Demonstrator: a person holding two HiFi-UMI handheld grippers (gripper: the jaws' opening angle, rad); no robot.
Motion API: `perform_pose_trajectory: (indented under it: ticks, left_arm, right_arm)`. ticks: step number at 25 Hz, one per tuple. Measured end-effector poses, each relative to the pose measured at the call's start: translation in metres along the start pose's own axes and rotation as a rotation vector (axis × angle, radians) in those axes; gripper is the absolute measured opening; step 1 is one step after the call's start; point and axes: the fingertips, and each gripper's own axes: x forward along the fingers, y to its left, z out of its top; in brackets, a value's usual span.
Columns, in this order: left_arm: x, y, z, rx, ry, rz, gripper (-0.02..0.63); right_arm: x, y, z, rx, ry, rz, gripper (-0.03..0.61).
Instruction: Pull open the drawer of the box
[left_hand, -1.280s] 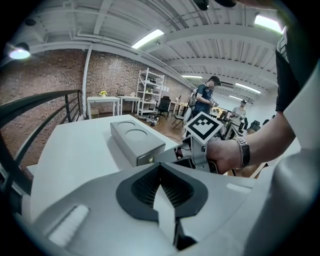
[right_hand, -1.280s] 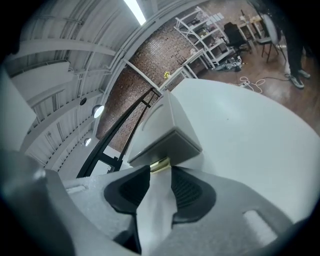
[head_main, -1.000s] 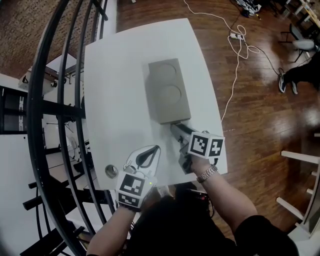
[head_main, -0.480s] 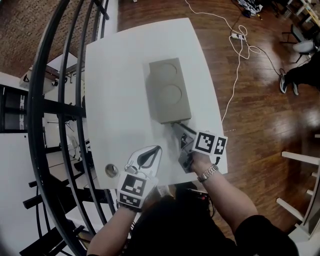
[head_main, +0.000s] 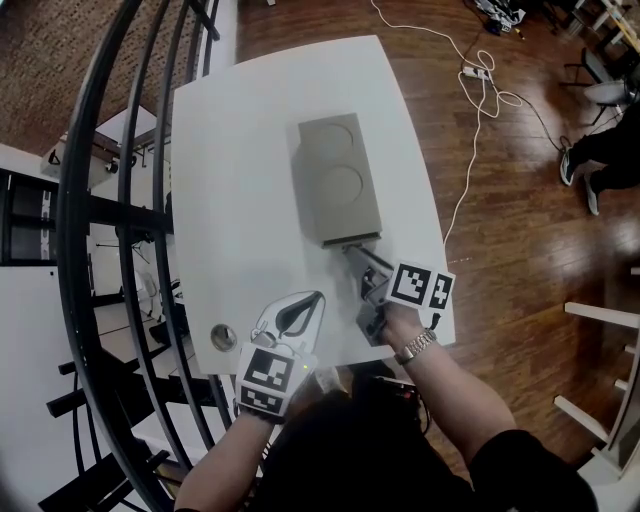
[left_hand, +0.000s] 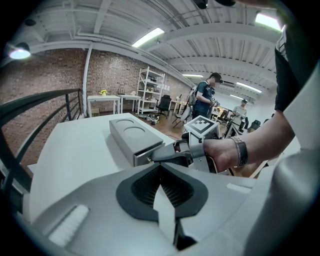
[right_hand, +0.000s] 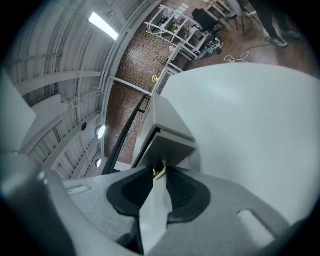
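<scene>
matt grey box (head_main: 338, 180) w/ brass-look knob (right_hand: 159, 171); smooth white table (head_main: 240, 150); glossy wood floor (head_main: 520, 200).

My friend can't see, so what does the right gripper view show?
The right gripper, whose jaws have just been closing, pinches the small brass knob on the slightly open drawer of a grey box on a white table.

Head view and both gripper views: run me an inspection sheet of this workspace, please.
Surface: white table.
Job's things: grey box, its drawer slightly out, brass knob on the drawer's front.
Clutter: round metal disc near the table's near corner.
Grippers: right gripper jaws have just been closing, now on the knob; left gripper shut, empty, apart from the box.
Cables: white cable on the floor.
Surroundings: black railing, wooden floor.
</scene>
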Motion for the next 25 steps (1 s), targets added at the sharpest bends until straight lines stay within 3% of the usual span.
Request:
perform_pose_trajectory:
  ticks: [25]
  left_arm:
    - [-0.03,-0.017,0.001,0.039,-0.016,-0.004,0.015]
  right_arm:
    - [-0.026,-0.001,-0.034,0.013,0.0,-0.022,0.072]
